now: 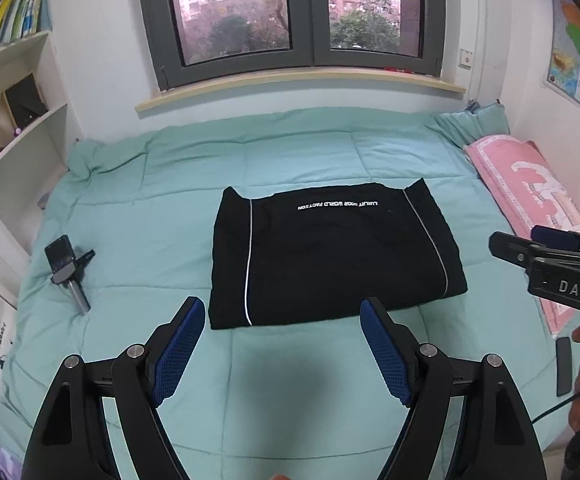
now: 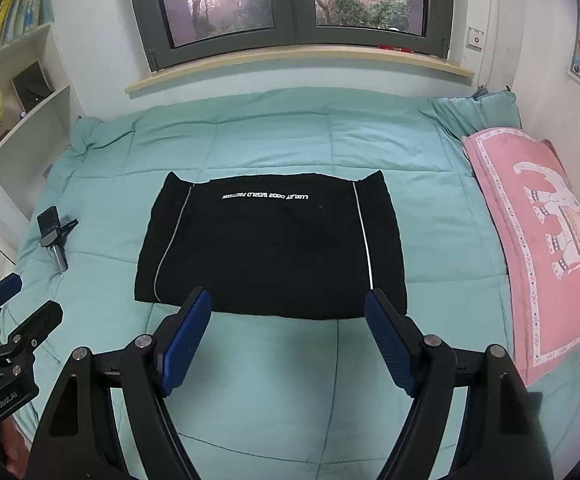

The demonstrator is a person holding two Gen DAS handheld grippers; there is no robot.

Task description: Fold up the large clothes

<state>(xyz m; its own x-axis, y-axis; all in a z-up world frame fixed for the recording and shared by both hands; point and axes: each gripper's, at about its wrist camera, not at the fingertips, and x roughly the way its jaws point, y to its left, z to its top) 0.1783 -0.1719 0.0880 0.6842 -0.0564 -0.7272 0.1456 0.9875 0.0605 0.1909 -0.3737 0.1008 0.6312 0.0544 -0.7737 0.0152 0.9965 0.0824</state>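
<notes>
A black garment point(image 1: 330, 252) with thin white side stripes and white lettering lies folded into a flat rectangle in the middle of the teal quilt point(image 1: 161, 208); it also shows in the right wrist view point(image 2: 269, 244). My left gripper point(image 1: 281, 312) is open and empty, held above the quilt just in front of the garment's near edge. My right gripper point(image 2: 287, 304) is open and empty, also just in front of the near edge. The right gripper shows at the right edge of the left wrist view point(image 1: 510, 246), the left gripper at the left edge of the right wrist view point(image 2: 29, 300).
A small black and grey device point(image 1: 67, 270) lies on the quilt left of the garment, seen too in the right wrist view point(image 2: 53, 236). A pink pillow point(image 2: 542, 236) lies along the right side. White shelves point(image 1: 21, 132) stand at the left, a window behind.
</notes>
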